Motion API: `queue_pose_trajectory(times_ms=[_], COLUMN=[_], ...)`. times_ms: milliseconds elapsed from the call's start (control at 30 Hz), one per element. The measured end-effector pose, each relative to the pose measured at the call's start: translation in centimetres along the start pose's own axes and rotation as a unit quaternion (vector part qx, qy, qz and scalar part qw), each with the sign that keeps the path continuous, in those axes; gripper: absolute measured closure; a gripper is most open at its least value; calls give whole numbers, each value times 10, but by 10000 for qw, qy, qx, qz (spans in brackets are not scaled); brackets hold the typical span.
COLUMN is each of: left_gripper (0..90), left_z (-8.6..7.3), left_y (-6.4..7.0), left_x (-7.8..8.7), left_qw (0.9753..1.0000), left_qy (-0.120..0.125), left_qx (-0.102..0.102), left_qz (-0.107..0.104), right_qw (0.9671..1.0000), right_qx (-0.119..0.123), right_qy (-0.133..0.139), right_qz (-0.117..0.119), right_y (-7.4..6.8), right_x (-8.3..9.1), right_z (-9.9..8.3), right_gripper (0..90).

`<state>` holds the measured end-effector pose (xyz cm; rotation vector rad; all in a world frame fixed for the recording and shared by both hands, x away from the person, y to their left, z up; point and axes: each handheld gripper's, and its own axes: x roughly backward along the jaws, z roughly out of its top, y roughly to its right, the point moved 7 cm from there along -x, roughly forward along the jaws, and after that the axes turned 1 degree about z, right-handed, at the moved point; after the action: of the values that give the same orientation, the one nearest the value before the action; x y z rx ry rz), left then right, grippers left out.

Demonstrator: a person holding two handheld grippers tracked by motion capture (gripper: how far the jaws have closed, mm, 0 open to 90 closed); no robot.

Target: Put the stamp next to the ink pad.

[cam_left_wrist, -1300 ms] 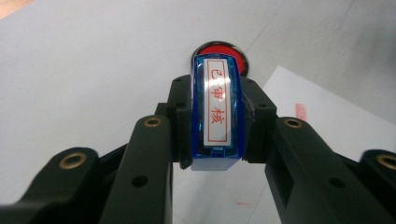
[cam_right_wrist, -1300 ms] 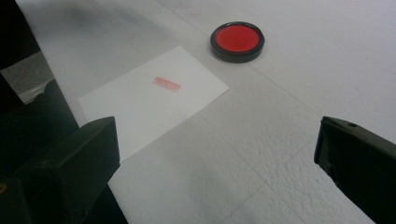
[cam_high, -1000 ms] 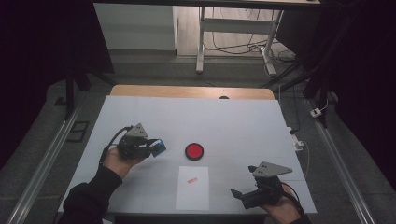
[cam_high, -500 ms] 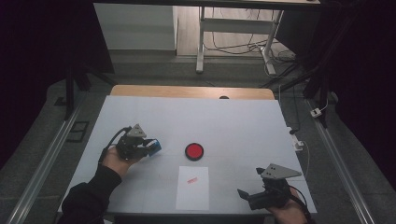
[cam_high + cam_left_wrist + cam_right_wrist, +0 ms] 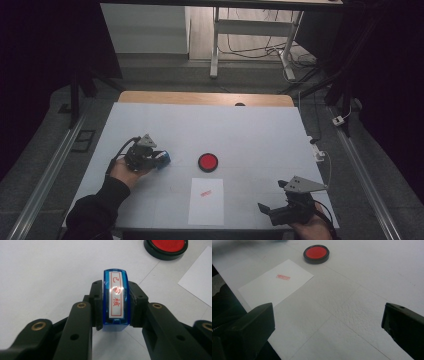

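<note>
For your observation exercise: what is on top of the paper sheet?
The paper carries one small red stamp mark near its far end; nothing else lies on it. What is beneath the paper is covered.

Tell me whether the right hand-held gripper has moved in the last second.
Yes. The right hand-held gripper has drawn back toward the table's near edge, farther from the red ink pad than before, jaws open.

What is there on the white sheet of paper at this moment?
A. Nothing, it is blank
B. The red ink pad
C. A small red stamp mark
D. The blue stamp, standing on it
C: the sheet of paper bears a small red stamp mark, while the blue stamp sits clamped in the left gripper and the red ink pad lies apart from the sheet.
</note>
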<state>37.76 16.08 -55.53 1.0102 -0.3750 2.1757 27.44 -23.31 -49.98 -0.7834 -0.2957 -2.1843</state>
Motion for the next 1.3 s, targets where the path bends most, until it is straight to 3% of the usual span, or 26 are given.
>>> queue_pose_trajectory(times_ms=[267,467,633,967,1300], left_gripper=[685,574,446,255,149], left_z=[-3,0,2,4,2], left_y=[1,0,4,16,35], left_x=[-5,1,13,28,48], left_qw=[9999,9999,9989,9984,9974], left_qy=[-162,-41,89,274,486], left_qx=[-19,98,400,378,346], left_qz=[6,11,-236,-315,-415], right_qw=[10000,10000,9999,9996,9994], right_qx=[-21,-36,-130,-193,-212], right_qy=[-17,1,-24,-41,-72], right_qz=[8,-48,-64,-204,-279], right_y=[0,1,4,8,9], right_x=[-1,1,3,7,8], right_z=[0,0,-1,-4,-5], right_gripper=[0,0,0,0,0])
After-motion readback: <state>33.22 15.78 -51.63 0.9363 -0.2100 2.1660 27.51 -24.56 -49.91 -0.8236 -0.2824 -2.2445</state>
